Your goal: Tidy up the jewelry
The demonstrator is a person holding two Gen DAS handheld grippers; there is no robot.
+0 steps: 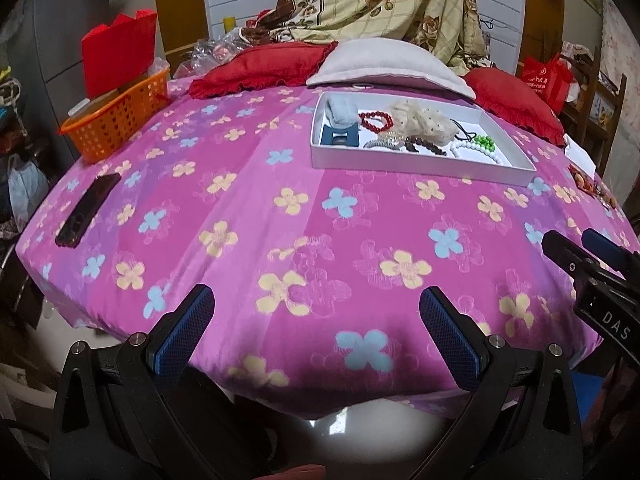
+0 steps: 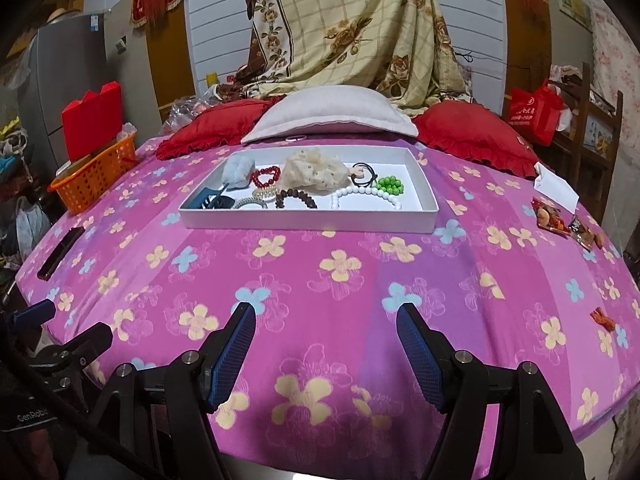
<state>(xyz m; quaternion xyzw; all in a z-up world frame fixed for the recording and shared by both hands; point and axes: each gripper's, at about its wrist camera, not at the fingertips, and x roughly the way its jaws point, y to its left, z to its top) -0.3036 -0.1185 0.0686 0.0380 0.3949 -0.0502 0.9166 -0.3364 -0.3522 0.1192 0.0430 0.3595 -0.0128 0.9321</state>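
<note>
The jewelry [image 2: 320, 190], bead bracelets and hair ties, lies together inside the white tray [image 2: 308, 218] on the bed [image 2: 340, 300], while the left hand-held gripper [image 1: 316, 320] and right hand-held gripper [image 2: 326, 338] hover released and empty near the bed's edge, which fits either sorting finished or sorting to come.

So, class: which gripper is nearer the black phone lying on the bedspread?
Left. The left gripper hangs open just right of the black phone; the right gripper, also open, sits farther to the right.
</note>
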